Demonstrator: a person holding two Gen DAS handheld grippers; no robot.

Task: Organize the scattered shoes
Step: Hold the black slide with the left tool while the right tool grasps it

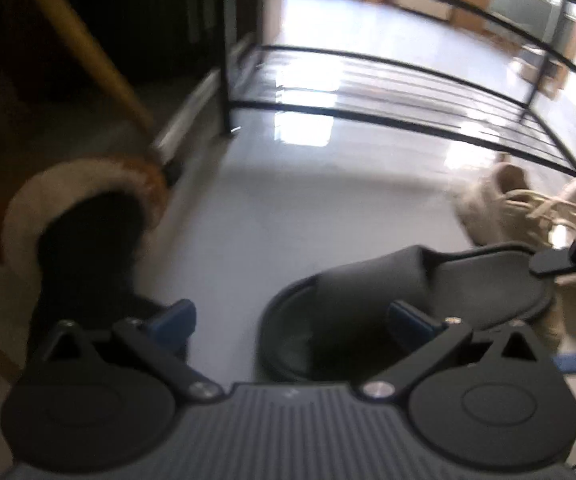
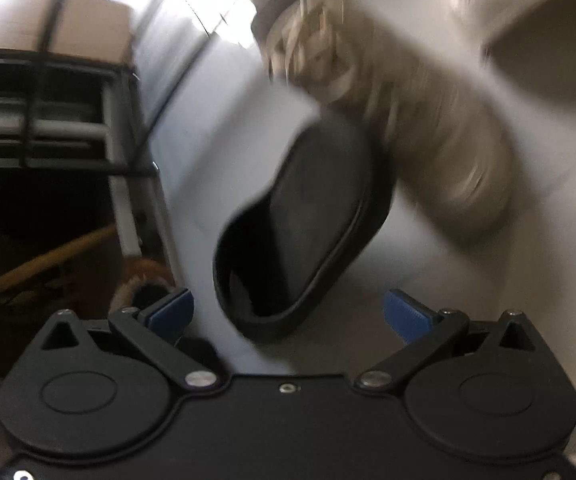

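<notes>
A dark grey slide slipper (image 1: 428,300) lies on the pale floor, just ahead of my open left gripper (image 1: 290,320) and to its right. It also shows in the right wrist view (image 2: 308,224), ahead of my open, empty right gripper (image 2: 288,316). A fur-lined black slipper (image 1: 83,232) lies at the left, near the left finger. Beige lace-up sneakers (image 1: 504,204) lie beyond the grey slipper; one shows blurred in the right wrist view (image 2: 400,92). A black wire shoe rack (image 1: 368,92) stands beyond, its lower shelf bare. Part of the right gripper (image 1: 568,256) shows at the right edge.
A yellow wooden pole (image 1: 87,48) leans at the left by dark furniture. A metal frame (image 2: 47,128) and a cardboard box (image 2: 67,28) stand at the left of the right wrist view. The fur-lined slipper (image 2: 143,284) lies low beside them.
</notes>
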